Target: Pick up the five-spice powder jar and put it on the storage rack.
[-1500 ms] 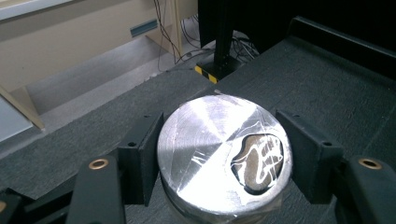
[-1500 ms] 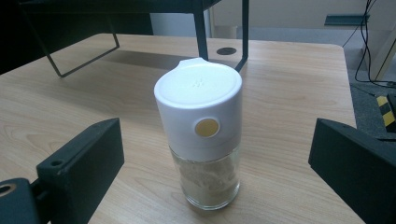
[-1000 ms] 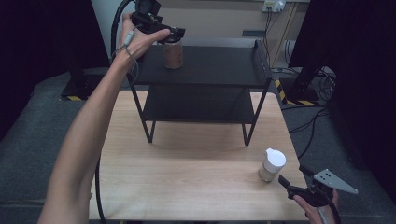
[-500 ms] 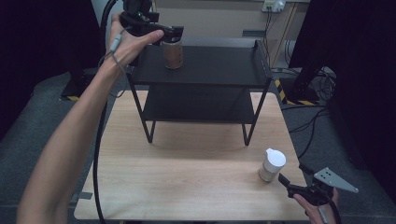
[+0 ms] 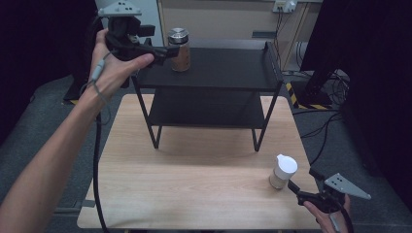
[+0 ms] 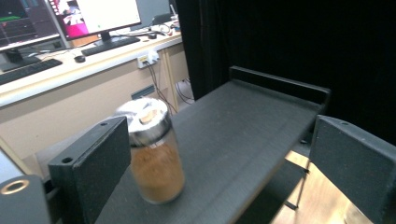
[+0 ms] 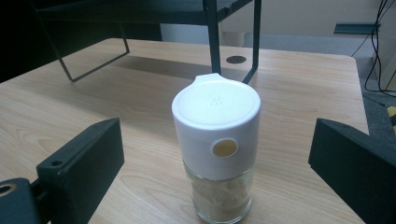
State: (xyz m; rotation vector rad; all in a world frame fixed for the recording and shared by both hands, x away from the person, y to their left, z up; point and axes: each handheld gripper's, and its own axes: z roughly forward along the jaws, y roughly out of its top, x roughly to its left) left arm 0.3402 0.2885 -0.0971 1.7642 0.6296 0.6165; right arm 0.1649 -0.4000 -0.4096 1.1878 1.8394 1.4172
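A glass jar of brown powder with a metal lid [image 5: 179, 48] [image 6: 154, 158] stands upright at the back left of a black rack's top shelf [image 5: 228, 68] [image 6: 243, 135]. My left gripper [image 5: 164, 51] [image 6: 219, 135] hovers just left of it, jaws wide open, and the jar sits close by the left jaw, untouched. On the wooden table [image 5: 194, 184] near the front right stands a glass jar with a white lid [image 5: 283, 171] [image 7: 217, 144]. My right gripper [image 5: 302, 178] [image 7: 215, 130] is low behind that jar, open, with its jaws on either side and apart from it.
The rack has a lower shelf [image 5: 204, 109] and thin legs [image 7: 212, 37] on the table's far half. A raised lip [image 6: 280, 84] closes the top shelf's right end. Cables [image 5: 335, 92] lie on the floor at right. A desk with monitors [image 6: 93, 18] stands beyond.
My left gripper has drawn back a little to the left and down from the brown jar's top, and the forearm swung left. The jar stays put. The right gripper has barely moved.
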